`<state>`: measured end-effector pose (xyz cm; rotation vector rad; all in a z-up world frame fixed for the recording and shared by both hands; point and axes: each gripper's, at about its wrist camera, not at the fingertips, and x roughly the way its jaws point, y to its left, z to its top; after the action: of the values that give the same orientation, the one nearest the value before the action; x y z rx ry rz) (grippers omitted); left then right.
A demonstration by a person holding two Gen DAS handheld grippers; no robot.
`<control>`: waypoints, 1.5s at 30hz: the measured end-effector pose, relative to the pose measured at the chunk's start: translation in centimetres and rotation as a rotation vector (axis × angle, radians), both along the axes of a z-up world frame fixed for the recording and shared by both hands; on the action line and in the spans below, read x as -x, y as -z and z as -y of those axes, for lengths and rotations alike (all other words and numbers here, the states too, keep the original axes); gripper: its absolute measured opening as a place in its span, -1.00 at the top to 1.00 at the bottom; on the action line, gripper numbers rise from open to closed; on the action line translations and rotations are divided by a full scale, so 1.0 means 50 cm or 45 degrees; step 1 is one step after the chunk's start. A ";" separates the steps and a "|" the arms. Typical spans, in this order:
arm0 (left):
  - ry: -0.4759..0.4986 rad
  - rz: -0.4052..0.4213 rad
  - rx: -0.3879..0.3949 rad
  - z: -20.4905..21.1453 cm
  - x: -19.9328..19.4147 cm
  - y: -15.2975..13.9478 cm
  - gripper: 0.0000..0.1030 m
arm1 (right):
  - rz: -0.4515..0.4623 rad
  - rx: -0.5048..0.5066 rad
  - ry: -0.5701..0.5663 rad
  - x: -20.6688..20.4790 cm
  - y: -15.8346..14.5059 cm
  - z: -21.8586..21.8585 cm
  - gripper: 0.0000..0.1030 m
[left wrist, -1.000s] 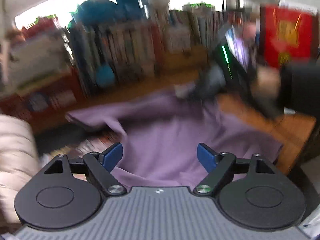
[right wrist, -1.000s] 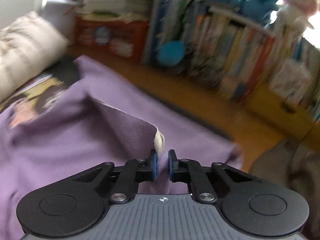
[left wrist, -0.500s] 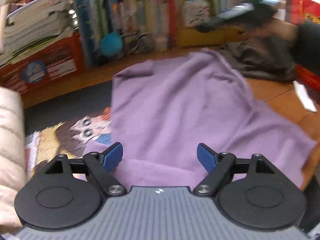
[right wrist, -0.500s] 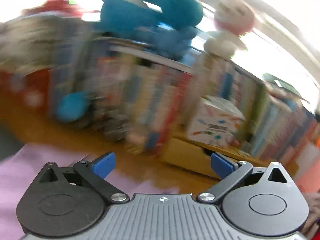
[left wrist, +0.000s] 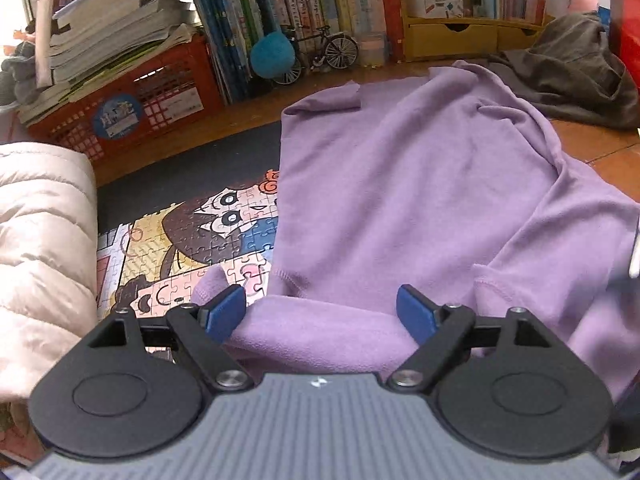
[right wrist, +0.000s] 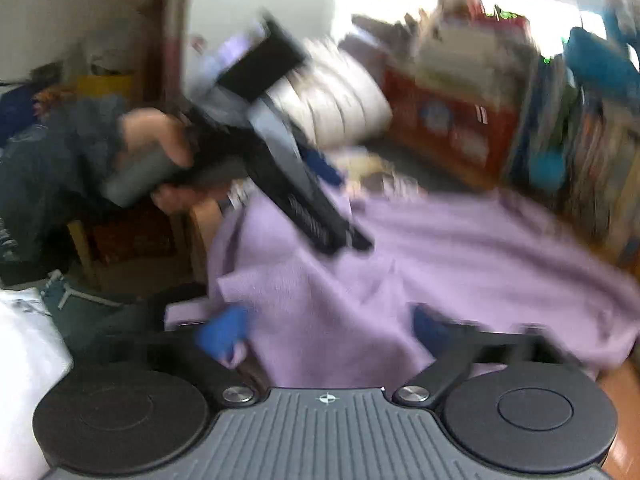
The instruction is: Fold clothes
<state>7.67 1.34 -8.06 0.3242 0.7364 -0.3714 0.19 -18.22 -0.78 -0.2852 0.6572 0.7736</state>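
A purple fleece top [left wrist: 400, 184] lies spread over the table, partly covering a cartoon jigsaw puzzle [left wrist: 192, 236]. One side is folded over the body, with a sleeve end [left wrist: 324, 100] lying at the far edge. My left gripper [left wrist: 322, 314] is open, low over the near hem, nothing between its blue pads. In the blurred right wrist view the purple top [right wrist: 460, 256] fills the middle. My right gripper [right wrist: 328, 332] is open above its edge. The other gripper [right wrist: 288, 176] shows there too, held in a hand [right wrist: 160, 140].
A cream padded jacket [left wrist: 40, 232] lies at the left. A grey garment [left wrist: 576, 72] is heaped at the far right. Behind stand a red crate [left wrist: 132, 104] with stacked papers, a row of books [left wrist: 320, 4], a model bicycle [left wrist: 320, 54] and a yellow drawer box [left wrist: 452, 34].
My right gripper let go of the purple fabric it was shut on, opened, and swung round to face the left side. The folded side now lies flat. My left gripper dropped toward the near hem.
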 end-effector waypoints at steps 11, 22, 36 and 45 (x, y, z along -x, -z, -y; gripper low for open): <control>-0.023 0.021 0.035 -0.007 0.004 0.006 -0.65 | 0.643 0.702 1.127 0.001 -0.045 0.259 0.72; -0.036 0.095 -0.016 -0.032 0.041 -0.039 -0.66 | 0.561 0.614 1.552 0.104 -0.065 0.413 -0.85; -0.137 0.086 -0.081 -0.111 0.091 -0.024 -0.66 | 0.020 -0.292 0.186 0.122 -0.008 -0.068 -0.96; -0.163 0.041 -0.046 -0.133 0.090 0.006 -0.71 | -0.142 -0.246 0.253 0.086 0.016 -0.121 0.66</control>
<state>3.16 8.01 -8.35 0.3148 0.7293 -0.2320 -4.10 -12.16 -1.58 0.0003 0.6989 0.6591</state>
